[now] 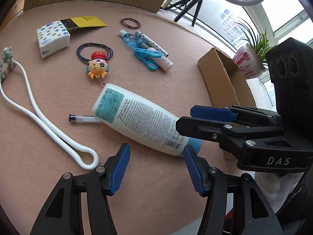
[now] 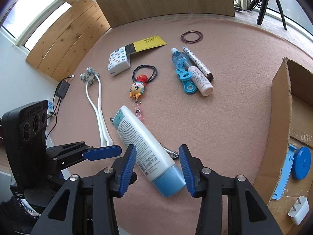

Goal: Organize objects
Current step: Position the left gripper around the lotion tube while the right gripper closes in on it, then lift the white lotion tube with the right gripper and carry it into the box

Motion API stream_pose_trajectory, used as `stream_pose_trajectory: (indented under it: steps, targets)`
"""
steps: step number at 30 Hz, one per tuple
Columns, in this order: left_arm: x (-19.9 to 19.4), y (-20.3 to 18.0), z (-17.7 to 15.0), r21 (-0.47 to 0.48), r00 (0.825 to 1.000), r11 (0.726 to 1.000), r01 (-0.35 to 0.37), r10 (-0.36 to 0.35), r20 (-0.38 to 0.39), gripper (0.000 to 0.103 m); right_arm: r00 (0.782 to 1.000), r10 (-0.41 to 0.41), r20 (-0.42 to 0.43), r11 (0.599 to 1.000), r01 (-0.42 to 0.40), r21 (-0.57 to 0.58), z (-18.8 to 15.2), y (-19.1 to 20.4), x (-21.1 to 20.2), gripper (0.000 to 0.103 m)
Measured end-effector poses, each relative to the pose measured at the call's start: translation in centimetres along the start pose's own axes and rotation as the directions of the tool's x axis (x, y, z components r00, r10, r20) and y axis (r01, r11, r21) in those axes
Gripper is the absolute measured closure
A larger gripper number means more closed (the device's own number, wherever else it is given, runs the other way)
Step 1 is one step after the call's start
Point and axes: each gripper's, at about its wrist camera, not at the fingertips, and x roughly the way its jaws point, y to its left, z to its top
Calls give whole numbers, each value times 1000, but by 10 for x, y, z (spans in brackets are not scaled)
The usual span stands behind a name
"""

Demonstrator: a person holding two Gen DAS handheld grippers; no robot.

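**Right gripper straddled the bottle's cap end**

Clearly the white bottle [image 2: 144,146] was the thing in hand: it lay on its side on the pink felt tabletop [image 2: 225,117], near the front edge, its blue cap [image 2: 170,182] pointing toward the cameras and its flat base toward the middle of the table. The right gripper [image 2: 158,172] stood over the cap end with a pad on each side; small gaps showed in its own view, so the jaws looked open around the bottle, not yet pressing. The left gripper [image 1: 156,168] hung open and empty just beside the cap, holding nothing.

By its look, the bottle was smooth plastic, probably light to middling in weight, with slightly yielding walls and a slick printed label. The stiff shoulder just above the cap seemed the safest hold, since the tapered cap could squirt out of the pads. A pen [image 1: 84,118] lay partly under the base, and a toy keyring [image 1: 96,66] touched it, so both might be dragged. The cardboard box [image 2: 279,129] stood open at the right edge, a likely destination.
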Motion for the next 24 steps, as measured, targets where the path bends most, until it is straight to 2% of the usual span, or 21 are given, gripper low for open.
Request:
stream_pose_trajectory:
  steps: [5,11,18,24]
  targets:
    - [2,-4,4,8,1000,1000,11,-11,8,44,1000,3,-20,1000,-3,8,-5,0,7,61]
    - [8,-10,4,28,1000,999,19,-19,-4,44,997,66,-40,994,-63,87,-9,-10,13,64]
    - [16,-14,2,48,1000,999,20,-19,-18,44,984,160,-80,973,-144,181,-15,-18,26,64]
    - [11,-16,1,59,1000,998,-1,1,-1,44,982,179,-65,965,-163,204,-16,-15,30,64]
